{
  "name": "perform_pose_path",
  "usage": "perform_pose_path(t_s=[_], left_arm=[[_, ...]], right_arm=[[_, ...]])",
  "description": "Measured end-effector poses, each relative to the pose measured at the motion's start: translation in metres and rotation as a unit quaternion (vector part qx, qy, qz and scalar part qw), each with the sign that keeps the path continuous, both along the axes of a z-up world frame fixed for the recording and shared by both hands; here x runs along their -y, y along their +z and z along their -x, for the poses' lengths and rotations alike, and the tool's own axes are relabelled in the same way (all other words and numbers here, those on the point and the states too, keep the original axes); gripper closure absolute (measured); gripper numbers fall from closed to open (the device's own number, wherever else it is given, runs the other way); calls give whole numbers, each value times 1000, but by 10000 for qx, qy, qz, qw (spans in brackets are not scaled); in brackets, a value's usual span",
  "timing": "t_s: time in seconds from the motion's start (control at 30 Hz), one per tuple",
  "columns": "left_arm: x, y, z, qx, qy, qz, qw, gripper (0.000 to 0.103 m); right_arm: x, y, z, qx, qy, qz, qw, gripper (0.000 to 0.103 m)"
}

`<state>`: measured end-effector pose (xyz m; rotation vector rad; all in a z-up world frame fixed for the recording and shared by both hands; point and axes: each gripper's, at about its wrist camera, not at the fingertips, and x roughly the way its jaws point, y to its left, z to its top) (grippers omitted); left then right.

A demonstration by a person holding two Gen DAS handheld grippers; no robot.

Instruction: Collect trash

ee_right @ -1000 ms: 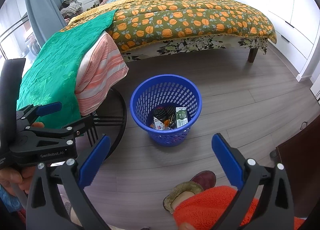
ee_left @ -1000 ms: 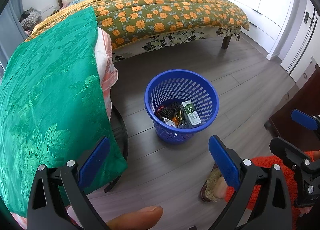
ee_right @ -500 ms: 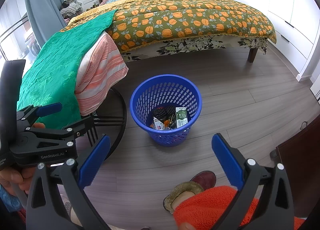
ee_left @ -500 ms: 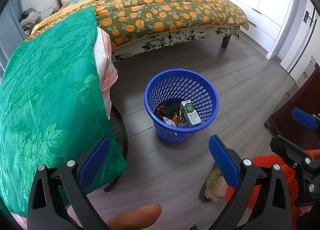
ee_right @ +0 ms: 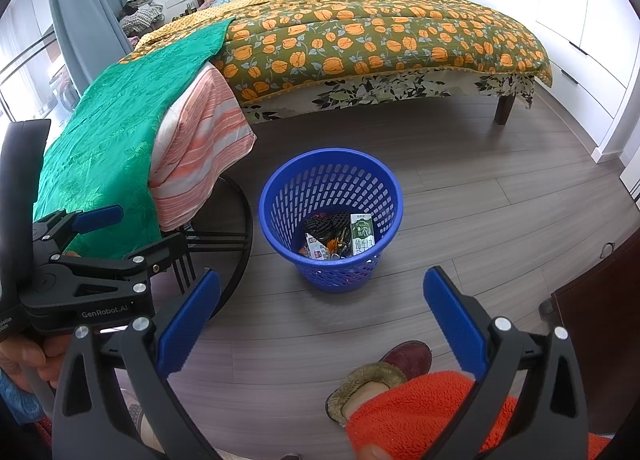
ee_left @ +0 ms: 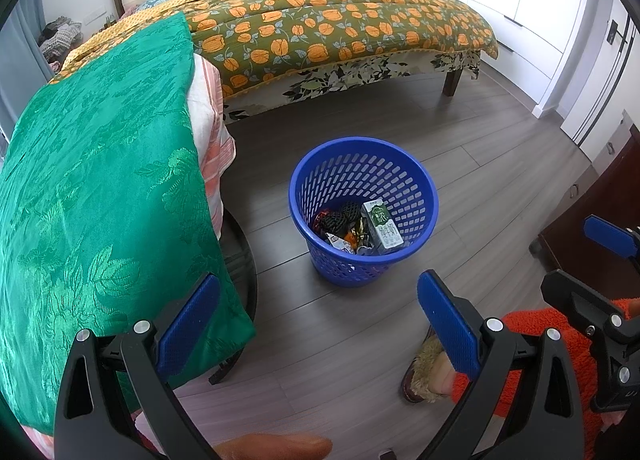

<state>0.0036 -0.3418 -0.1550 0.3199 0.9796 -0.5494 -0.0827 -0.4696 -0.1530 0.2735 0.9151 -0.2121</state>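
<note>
Bare floor [ee_left: 360, 324] leads to the open-topped basket [ee_left: 424, 216]; draped table [ee_left: 100, 188] crowds left.

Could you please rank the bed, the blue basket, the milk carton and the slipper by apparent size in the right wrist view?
1. bed
2. blue basket
3. slipper, partly hidden by the orange sleeve and nearest the camera, so its place against the carton is unsure
4. milk carton

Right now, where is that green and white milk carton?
The milk carton lies inside the blue basket, on its right side among wrappers, on the floor before the bed.
</note>
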Motion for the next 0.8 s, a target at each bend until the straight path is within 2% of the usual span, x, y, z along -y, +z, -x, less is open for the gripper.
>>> perform_pose_path(t_s=[0.27,0.53,0.8], left_arm=[[-2,-2,1,-22,-50,1,10000,5],[-1,3,7,147,-95,13,9998,5],[-1,3,7,44,-99,-32,9999,5]], right_arm=[[0,0,0,-8,3,2,10000,5],[2,-3,2,-3,-19,-18,10000,5],[4,-4,4,-25,-51,-23,10000,5]])
